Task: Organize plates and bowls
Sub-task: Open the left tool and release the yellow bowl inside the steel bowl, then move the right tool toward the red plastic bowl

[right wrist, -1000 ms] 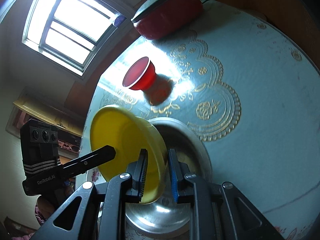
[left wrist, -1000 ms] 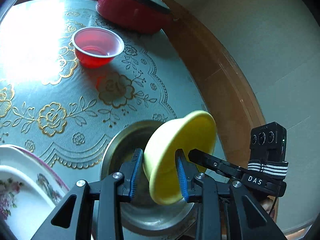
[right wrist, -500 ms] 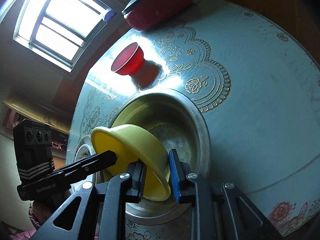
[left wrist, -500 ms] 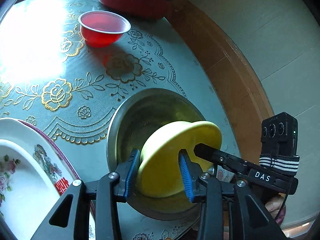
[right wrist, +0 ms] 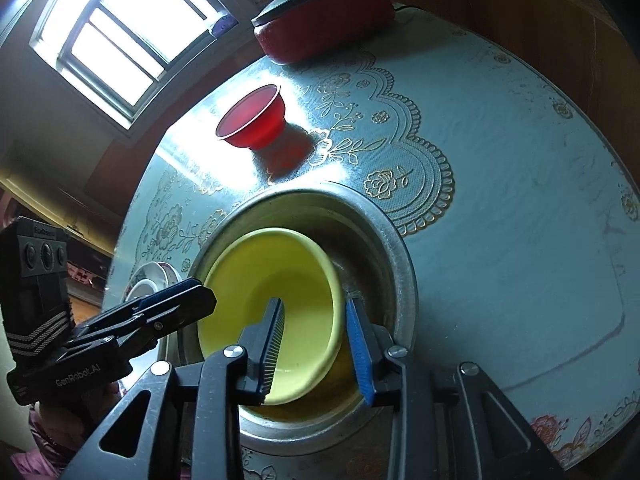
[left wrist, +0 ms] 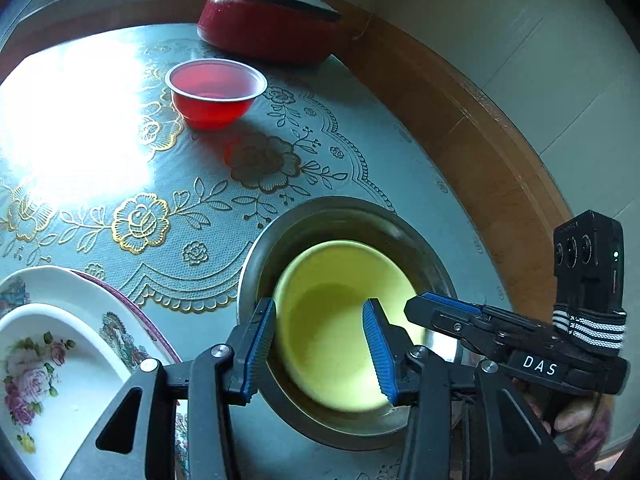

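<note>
Yellow bowl: sits upright inside the steel bowl on the table.
Left gripper: opening, straddling its near-left rim, pads apart.
Right gripper: opening, straddling the opposite rim, released.
Next bowl: red bowl, well beyond both, nearer the left gripper.

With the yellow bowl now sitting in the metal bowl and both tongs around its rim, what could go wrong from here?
1. Both tongs are opening, but the left tongs and right tongs each straddle the yellow bowl rim; lifting away could snag and tip it.
2. The yellow bowl looks off-centre in the metal bowl, so it may rock.
</note>
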